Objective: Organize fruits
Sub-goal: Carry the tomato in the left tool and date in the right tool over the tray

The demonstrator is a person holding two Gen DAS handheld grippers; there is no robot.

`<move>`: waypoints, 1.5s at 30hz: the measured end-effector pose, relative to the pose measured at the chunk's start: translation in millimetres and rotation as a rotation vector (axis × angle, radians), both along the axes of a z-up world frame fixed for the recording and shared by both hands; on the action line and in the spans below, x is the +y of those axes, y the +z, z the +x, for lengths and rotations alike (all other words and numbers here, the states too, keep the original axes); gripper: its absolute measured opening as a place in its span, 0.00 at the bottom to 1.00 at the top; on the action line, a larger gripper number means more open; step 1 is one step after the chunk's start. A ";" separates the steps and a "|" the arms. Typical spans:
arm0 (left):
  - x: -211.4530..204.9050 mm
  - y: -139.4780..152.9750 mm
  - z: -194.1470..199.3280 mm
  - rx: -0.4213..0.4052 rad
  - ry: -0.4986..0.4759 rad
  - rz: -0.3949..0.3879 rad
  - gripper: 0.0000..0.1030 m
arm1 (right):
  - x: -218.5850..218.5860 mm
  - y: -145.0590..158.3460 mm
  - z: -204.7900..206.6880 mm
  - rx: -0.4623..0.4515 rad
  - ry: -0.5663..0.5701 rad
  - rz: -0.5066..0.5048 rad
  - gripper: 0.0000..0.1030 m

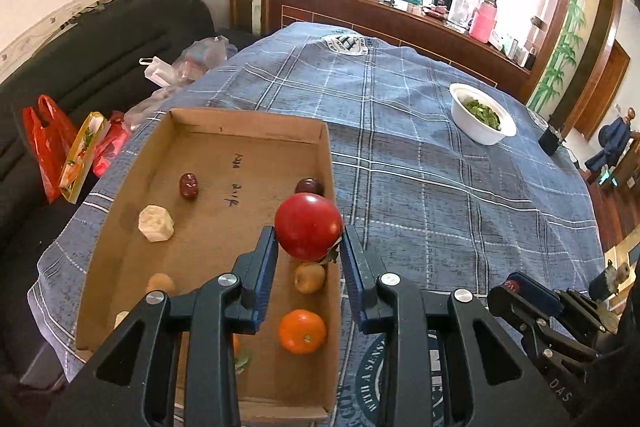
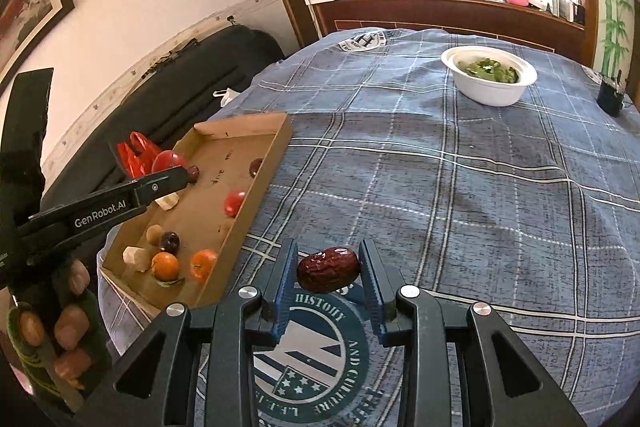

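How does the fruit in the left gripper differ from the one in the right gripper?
The tomato in the left gripper is round, smooth and bright red; the red date in the right gripper is oblong, wrinkled, dark. The tomato hangs over the cardboard box, the date over the tablecloth. Both are clamped.

orange (image 1: pixel 236 345) half hidden behind left tool (image 1: pixel 308 247)

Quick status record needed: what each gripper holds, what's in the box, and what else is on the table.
left gripper: shut on red tomato, raised over the cardboard box
right gripper: shut on red date, above the blue tablecloth, right of the box
box contents: oranges, dates, pale peeled chunks, small brownish fruits
elsewhere on table: white bowl of greens, far right side
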State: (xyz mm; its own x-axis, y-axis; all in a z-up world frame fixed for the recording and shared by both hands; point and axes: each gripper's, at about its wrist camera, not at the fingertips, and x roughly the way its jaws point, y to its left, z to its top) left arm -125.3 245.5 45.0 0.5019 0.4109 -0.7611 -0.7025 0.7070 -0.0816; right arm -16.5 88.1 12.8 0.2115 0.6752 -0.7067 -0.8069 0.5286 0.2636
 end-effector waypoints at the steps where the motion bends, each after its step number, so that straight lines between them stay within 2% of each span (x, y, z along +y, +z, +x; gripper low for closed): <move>1: 1.2 -0.2 -1.6 -0.001 0.003 -0.001 0.29 | 1.6 0.4 -0.7 0.000 0.003 0.000 0.31; 28: 53.9 -11.9 -27.0 0.034 0.103 0.000 0.29 | 70.1 2.3 -17.0 -0.005 0.120 -0.007 0.31; 45: 113.7 -13.4 -25.2 0.035 0.123 -0.068 0.29 | 140.6 0.9 -15.8 0.015 0.210 -0.004 0.31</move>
